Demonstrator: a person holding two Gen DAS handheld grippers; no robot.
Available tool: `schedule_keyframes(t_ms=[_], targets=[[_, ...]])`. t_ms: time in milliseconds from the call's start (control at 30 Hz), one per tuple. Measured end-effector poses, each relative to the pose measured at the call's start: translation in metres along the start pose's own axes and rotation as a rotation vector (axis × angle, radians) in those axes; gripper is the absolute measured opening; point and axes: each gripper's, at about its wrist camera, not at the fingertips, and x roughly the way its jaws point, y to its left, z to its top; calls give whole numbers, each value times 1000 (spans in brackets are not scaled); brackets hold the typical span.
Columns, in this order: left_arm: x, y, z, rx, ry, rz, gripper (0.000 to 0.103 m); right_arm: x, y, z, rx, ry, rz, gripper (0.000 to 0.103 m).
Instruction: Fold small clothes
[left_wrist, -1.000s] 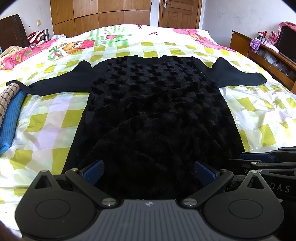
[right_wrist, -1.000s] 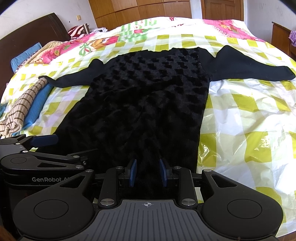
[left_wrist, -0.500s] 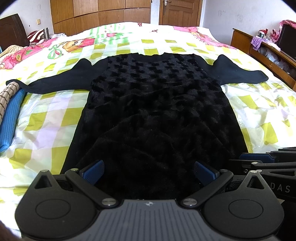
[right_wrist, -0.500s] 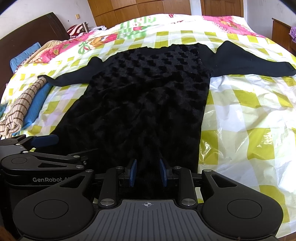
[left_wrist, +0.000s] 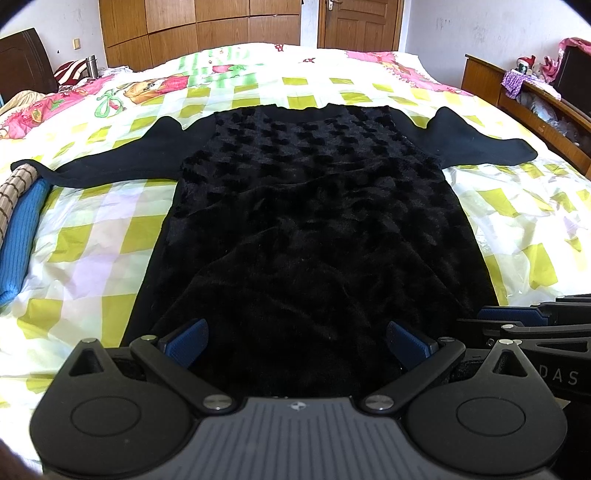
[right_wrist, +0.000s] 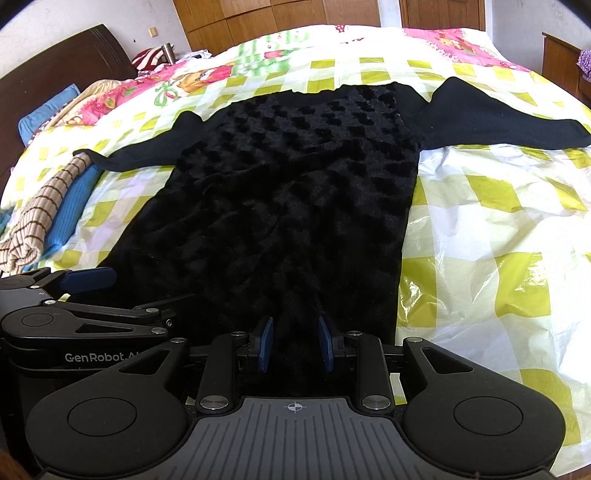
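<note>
A black plush top (left_wrist: 314, 221) lies flat on the bed, both sleeves spread out sideways and its hem nearest me. My left gripper (left_wrist: 297, 343) hovers at the left half of the hem, jaws wide open with cloth lying under them. My right gripper (right_wrist: 295, 345) sits at the right half of the hem. Its blue pads stand close together with the thick fabric of the top (right_wrist: 288, 192) bunched between them, and creases run up from there. Each gripper shows at the edge of the other's view.
The bed has a yellow-and-white checked cover (left_wrist: 110, 229) under crinkly plastic. A folded blue cloth (right_wrist: 70, 206) and a striped rolled cloth (right_wrist: 37, 210) lie to the left, by the left sleeve's tip. A wooden cabinet (left_wrist: 517, 96) runs along the right side and a dark headboard (right_wrist: 55, 66) stands at the left.
</note>
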Motion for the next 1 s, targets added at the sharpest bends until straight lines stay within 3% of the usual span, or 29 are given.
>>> schedule_keyframes(t_ms=[400,567,767,1000], targets=[[14,1,20,17,-12,5,103,10,-5,14,12,-6,0,27],[21,6,49,40,-65,21,103,13,-17,41,19,-70,-15,27],[56,12,96,74,-113,35,103,43,-71,93,130,-128,-98,31],[127,9,140,104,-120,21,103,108,-128,140,314,-138,-105,31]])
